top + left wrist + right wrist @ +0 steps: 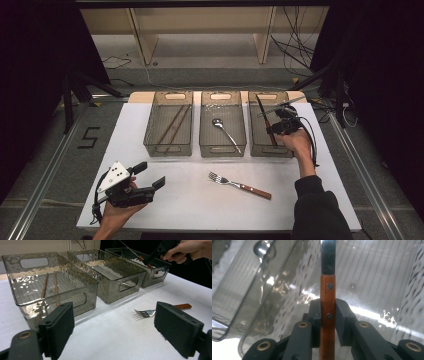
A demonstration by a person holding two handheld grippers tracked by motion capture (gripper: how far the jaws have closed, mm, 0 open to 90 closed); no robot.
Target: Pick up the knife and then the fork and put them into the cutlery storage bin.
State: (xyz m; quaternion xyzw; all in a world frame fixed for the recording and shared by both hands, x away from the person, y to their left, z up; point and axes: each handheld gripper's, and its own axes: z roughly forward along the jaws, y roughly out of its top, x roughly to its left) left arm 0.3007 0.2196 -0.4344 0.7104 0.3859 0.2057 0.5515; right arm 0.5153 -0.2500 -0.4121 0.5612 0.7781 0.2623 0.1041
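Nearest to the person, the left hand-held gripper (150, 176) rests on the white table (200, 205) with its jaws wide apart and nothing between them. It points toward the fork (239, 185), which lies flat on the table just beyond it. The fork's long axis runs across the table, the tines toward the left hand-held gripper and the wooden handle away to the right. In the left gripper view the fork (160, 310) shows between the two black jaws but farther off, not touched. I judge that the left hand is the nearer one to it.

Behind the fork stand three clear bins in a row. The left bin (169, 147) holds two chopsticks (173, 124) lying lengthwise. The middle bin (223, 148) holds one spoon (226, 132).

Farthest away, the right hand-held gripper (274, 126) is over the right bin (270, 150) and its jaws are closed on the wooden handle of a knife (328, 315). The knife's long axis continues straight out of the gripper, with the steel blade pointing ahead over the bin. Whether the tip already touches the bin floor I cannot tell. The coming move, as I judge it, is to lower the knife into this bin and let it go.

Counted: one fork, one knife, one spoon, two chopsticks, three bins.
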